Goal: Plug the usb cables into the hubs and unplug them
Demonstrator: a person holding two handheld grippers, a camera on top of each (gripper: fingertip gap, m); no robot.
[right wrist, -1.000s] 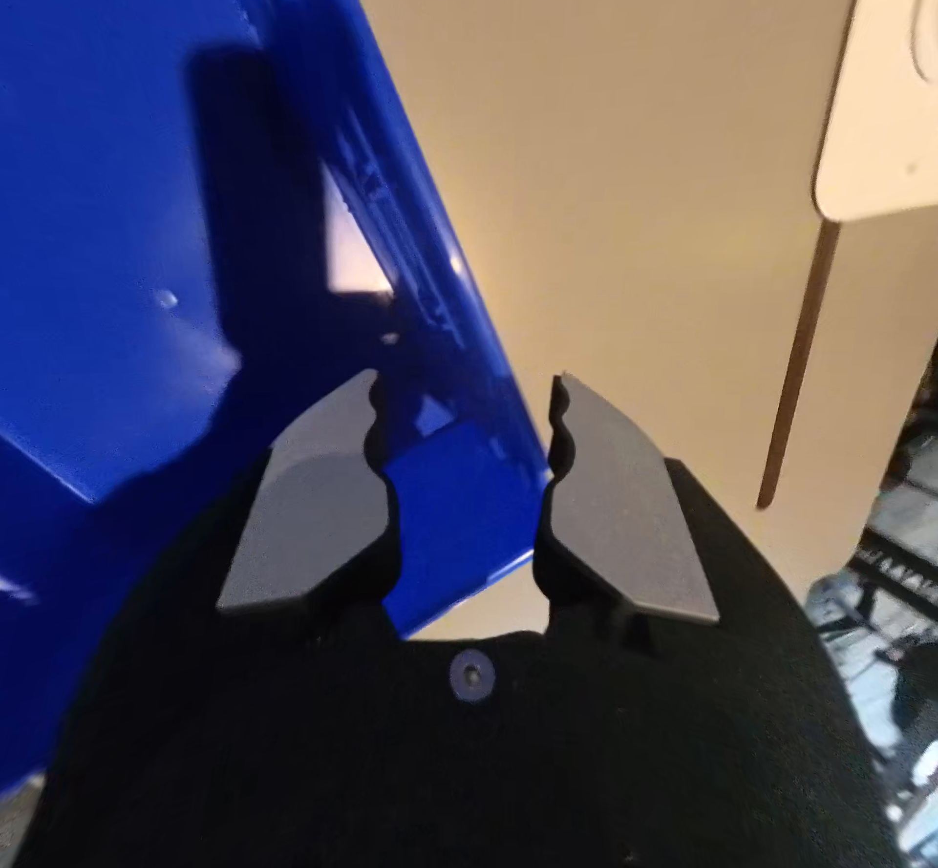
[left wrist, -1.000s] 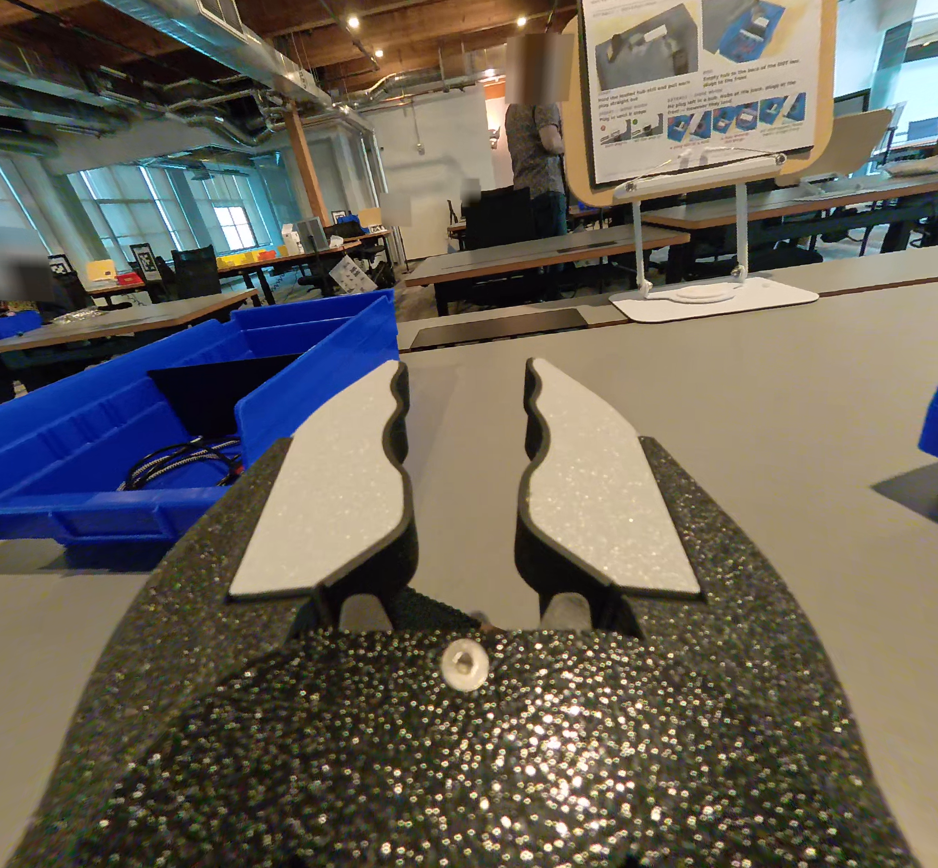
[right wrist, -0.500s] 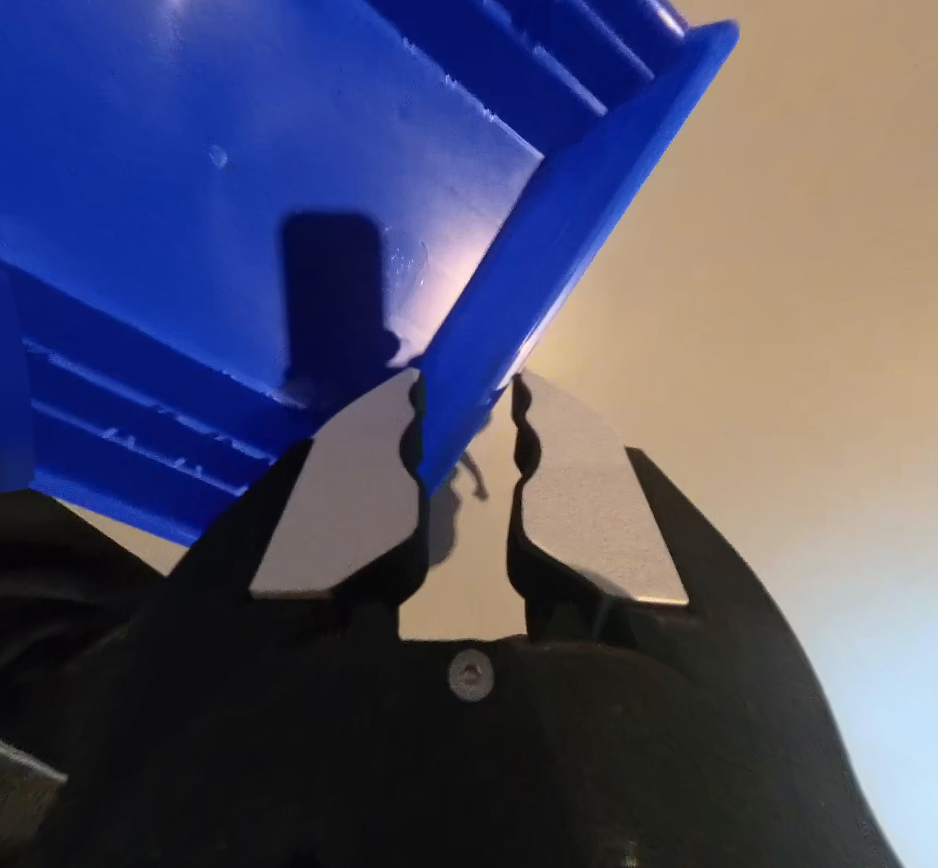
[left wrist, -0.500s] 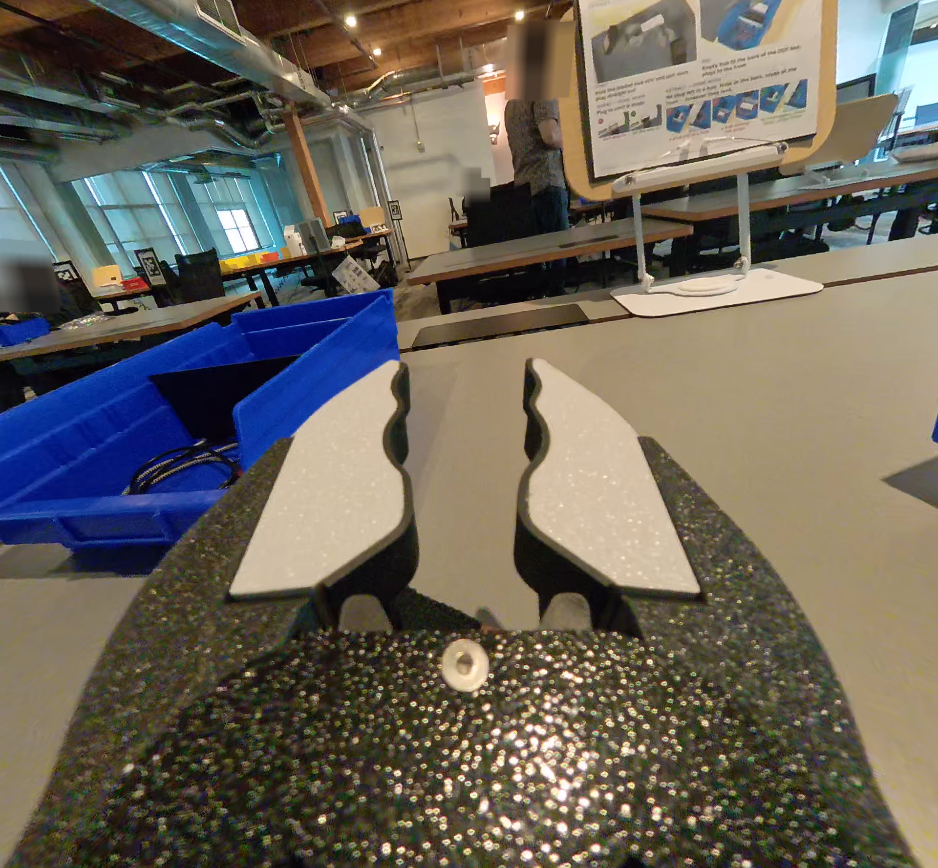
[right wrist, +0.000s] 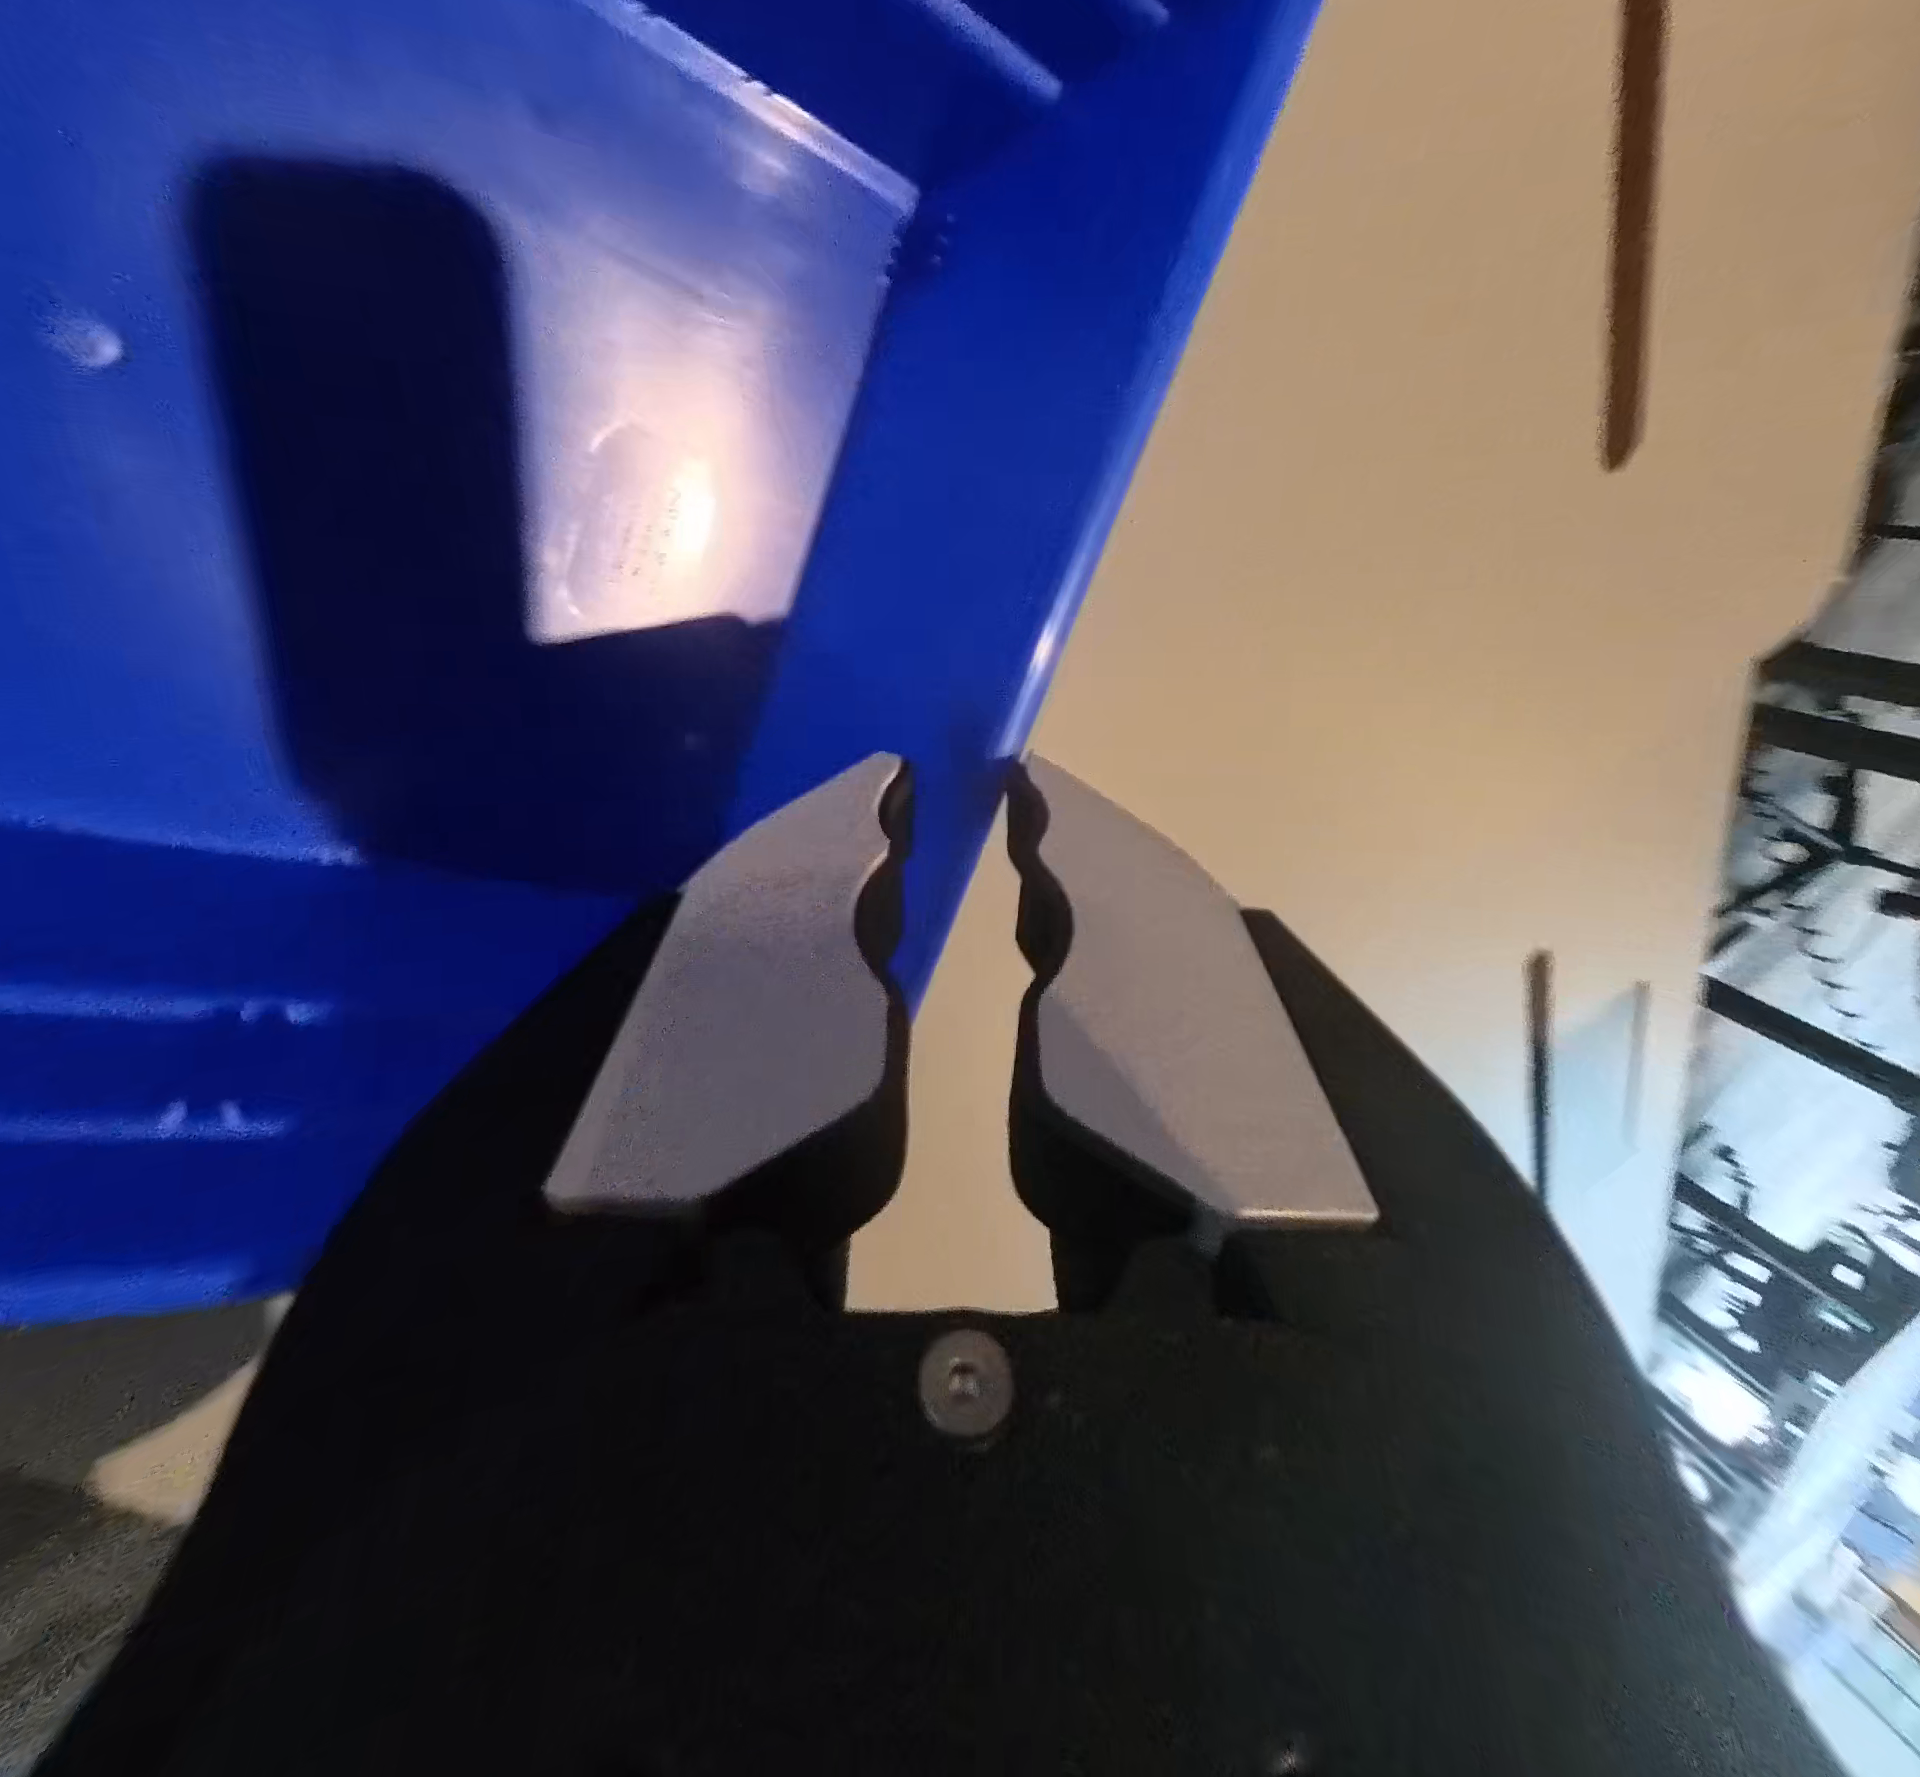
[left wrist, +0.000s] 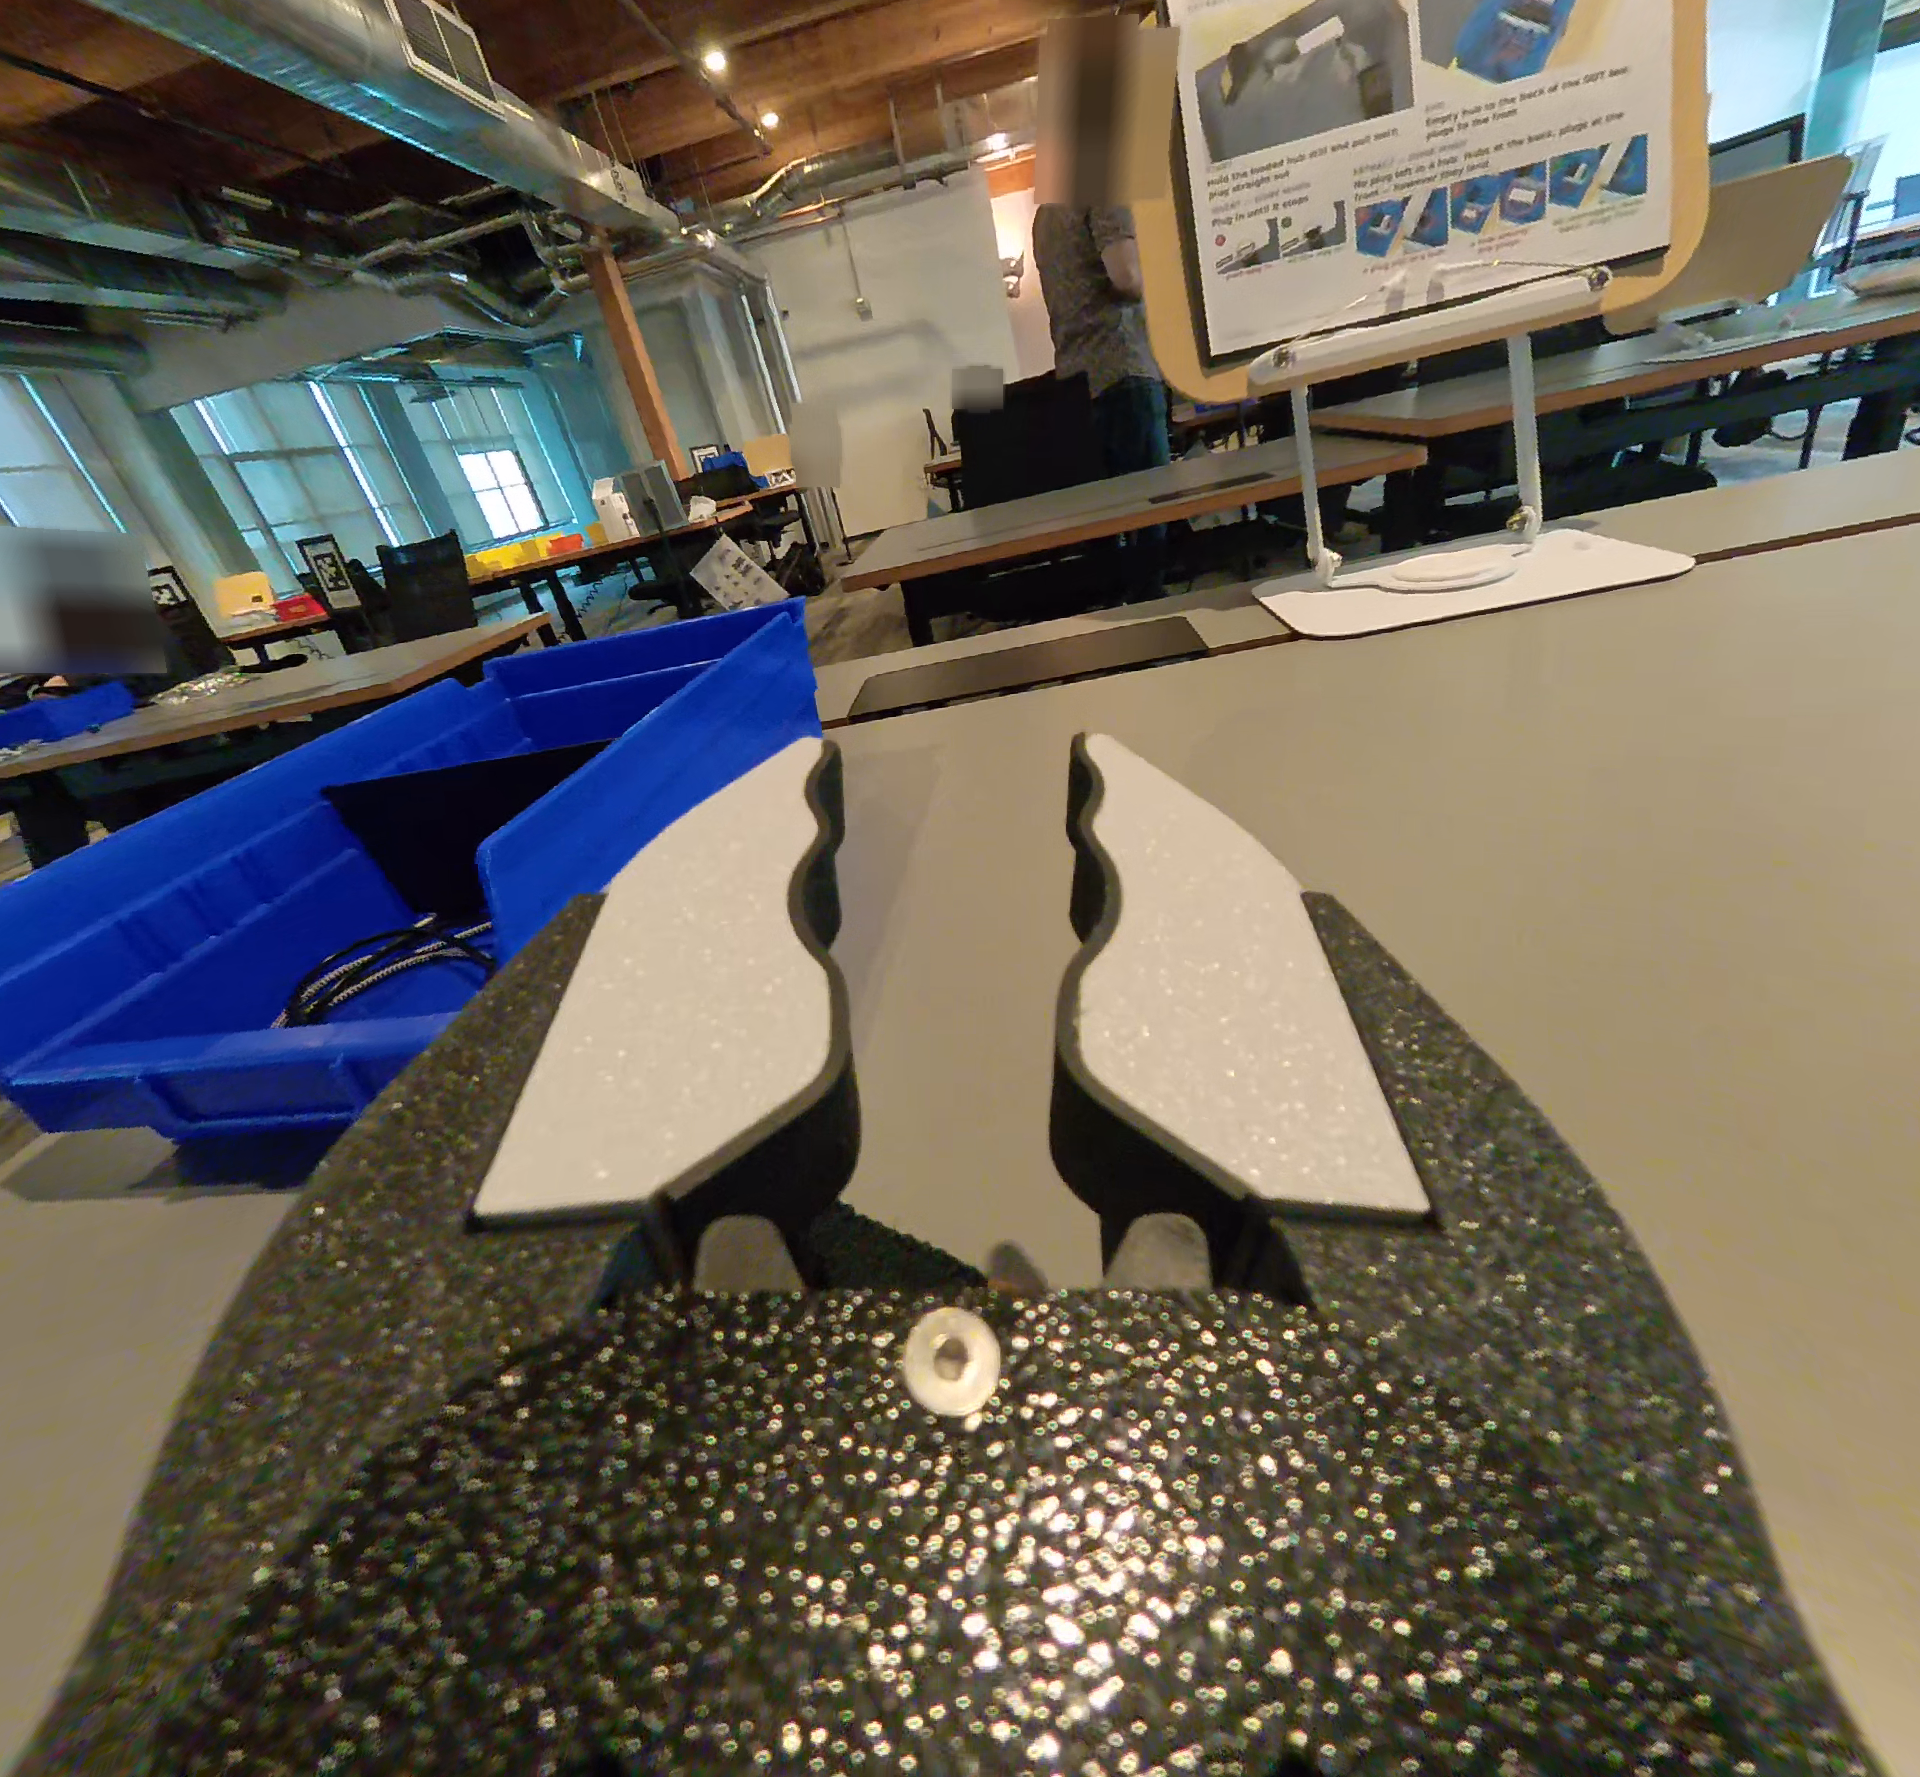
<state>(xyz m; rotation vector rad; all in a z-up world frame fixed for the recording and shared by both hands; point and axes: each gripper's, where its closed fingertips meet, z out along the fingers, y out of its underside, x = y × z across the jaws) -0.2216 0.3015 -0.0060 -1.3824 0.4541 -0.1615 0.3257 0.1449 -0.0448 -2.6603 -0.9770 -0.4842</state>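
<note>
In the left wrist view my left gripper is open and empty, held low over the grey table. A blue bin stands to its left with a black divider and a coil of dark braided cable inside. In the right wrist view my right gripper is shut on the rim of a second blue bin, one finger on each side of the wall. That bin is tilted and seems lifted. A dark shadow lies on its floor. No hub shows in either view.
An instruction sheet on a white stand is at the far right of the table. A black slot runs along the table's back edge. A person stands at desks beyond. A brown seam crosses the tan surface. There is about 55 centimeters between the tips of the two grippers. My right tips are roughly 30 centimeters from the brown seam.
My right gripper closed from open onto the blue bin's rim, and the bin has tilted and swung in view. My left gripper stays open and has barely moved.
</note>
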